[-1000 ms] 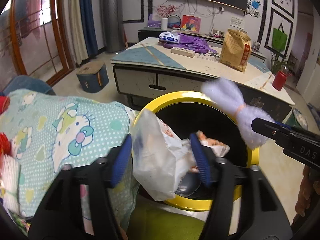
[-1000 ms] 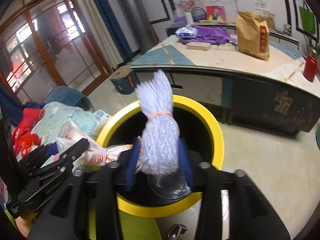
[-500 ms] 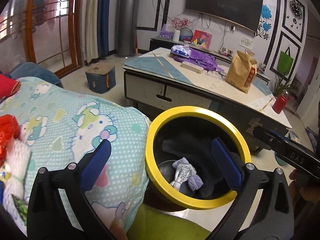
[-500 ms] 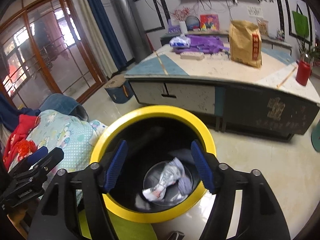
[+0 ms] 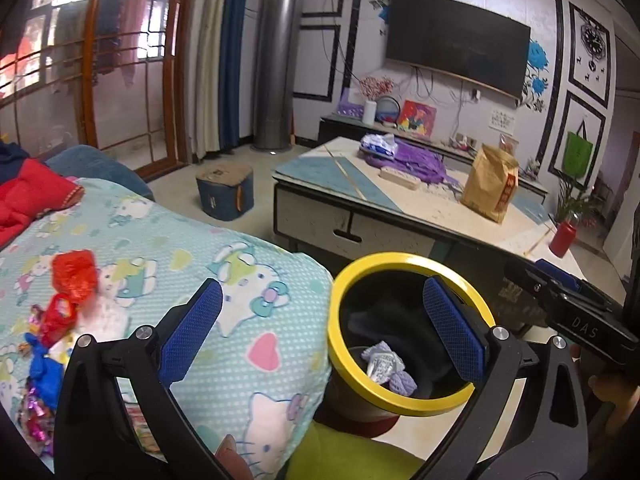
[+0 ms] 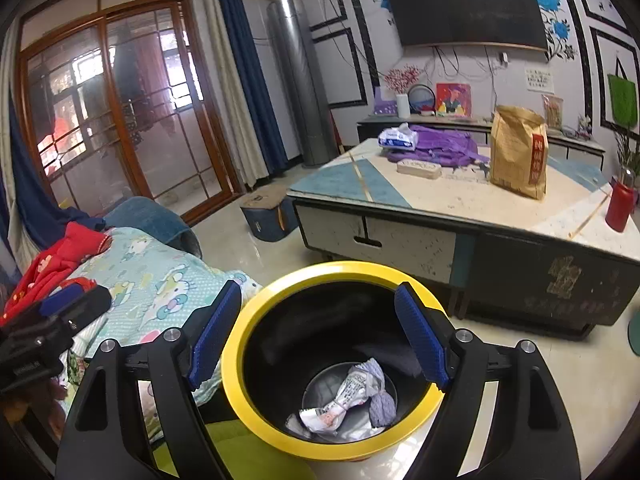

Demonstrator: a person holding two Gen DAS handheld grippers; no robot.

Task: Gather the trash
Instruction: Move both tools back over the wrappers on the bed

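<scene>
Both grippers between drops. The left gripper (image 5: 322, 326) hangs with fingers spread and nothing between them, one pad over the cartoon-print blanket (image 5: 224, 280), the other over the yellow-rimmed bin (image 5: 400, 260); the right gripper (image 6: 318, 332) is likewise spread and empty, its fingers straddling the bin's mouth (image 6: 344, 268). Trash already collected, a crumpled white wrapper (image 6: 344, 396) and a lilac knitted bundle (image 6: 382, 402), lies on the bin floor below and between the right fingers. Uncollected pieces, a red wrapper (image 5: 74, 274) and bright foil scraps (image 5: 40, 368), lie on the blanket, outboard of the left finger. Judged next move: swing a gripper to those scraps, close on one piece, carry it over the rim.
</scene>
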